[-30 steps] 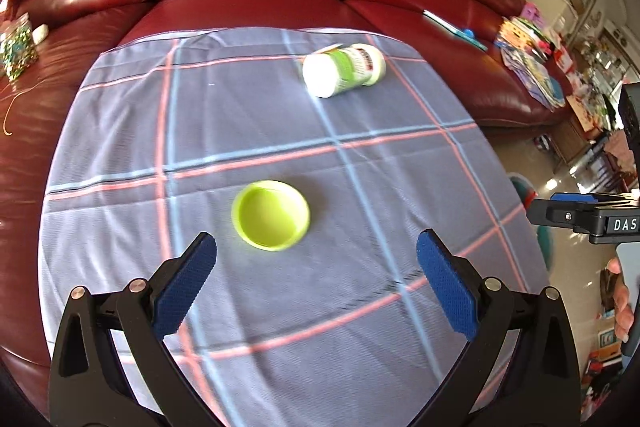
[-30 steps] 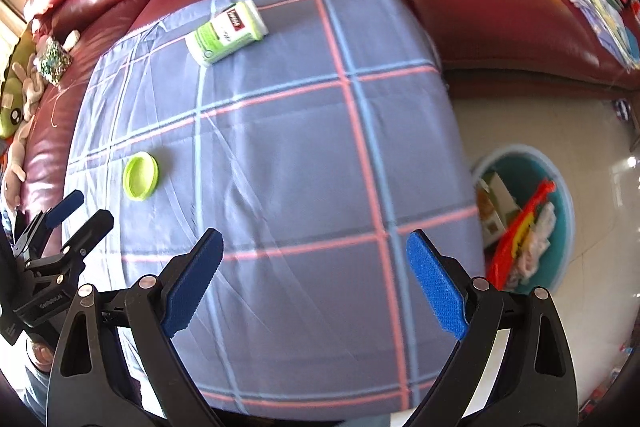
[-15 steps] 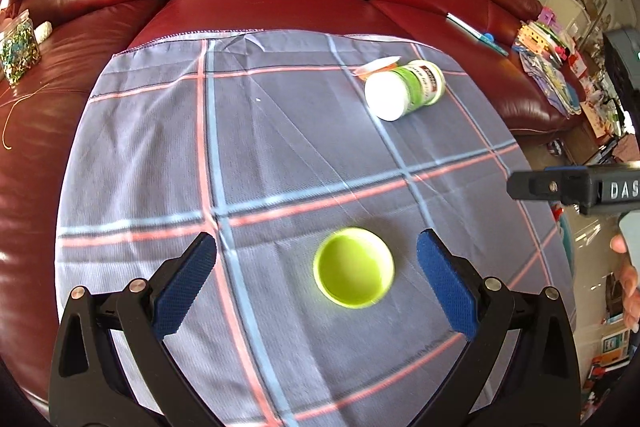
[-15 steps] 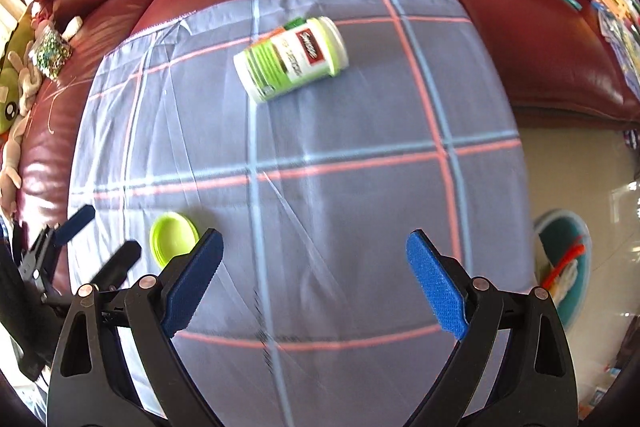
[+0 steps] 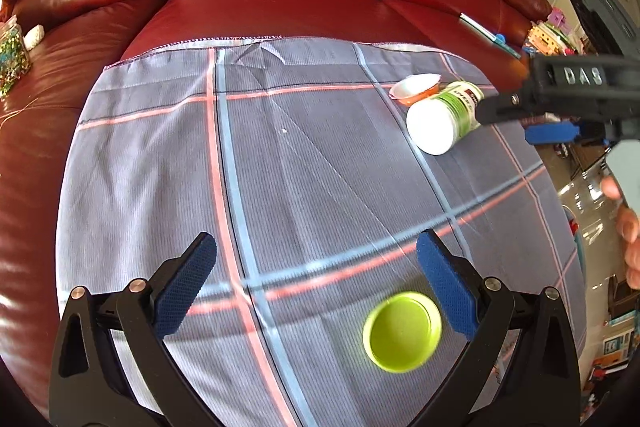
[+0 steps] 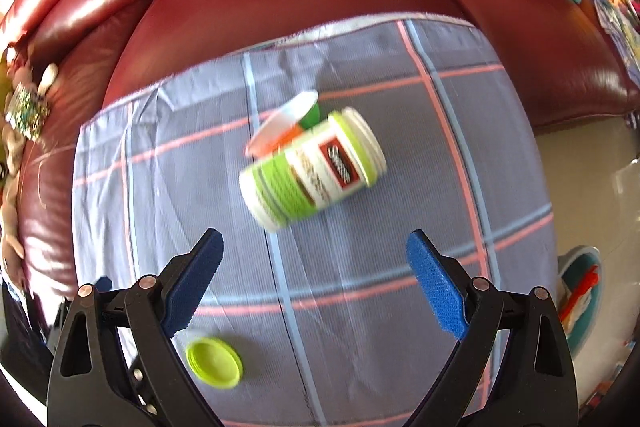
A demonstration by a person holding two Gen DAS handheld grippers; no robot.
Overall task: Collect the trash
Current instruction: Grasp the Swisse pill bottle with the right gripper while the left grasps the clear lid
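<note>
Left gripper (image 5: 316,259) wide apart, holding nothing; lime-green lid (image 5: 402,331) lies open side up on the plaid cloth (image 5: 312,155), just inside its right finger. Right gripper (image 6: 314,267) also wide, nothing between the pads. Green-and-white supplement bottle (image 6: 314,167) lies on its side on the cloth ahead of it, capless, with an orange-and-white cup (image 6: 286,125) touching its far side. Bottle blurred.

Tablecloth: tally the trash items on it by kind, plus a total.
Bottle: 1
Lid: 1
Cup: 1
Total on the tablecloth: 3
</note>
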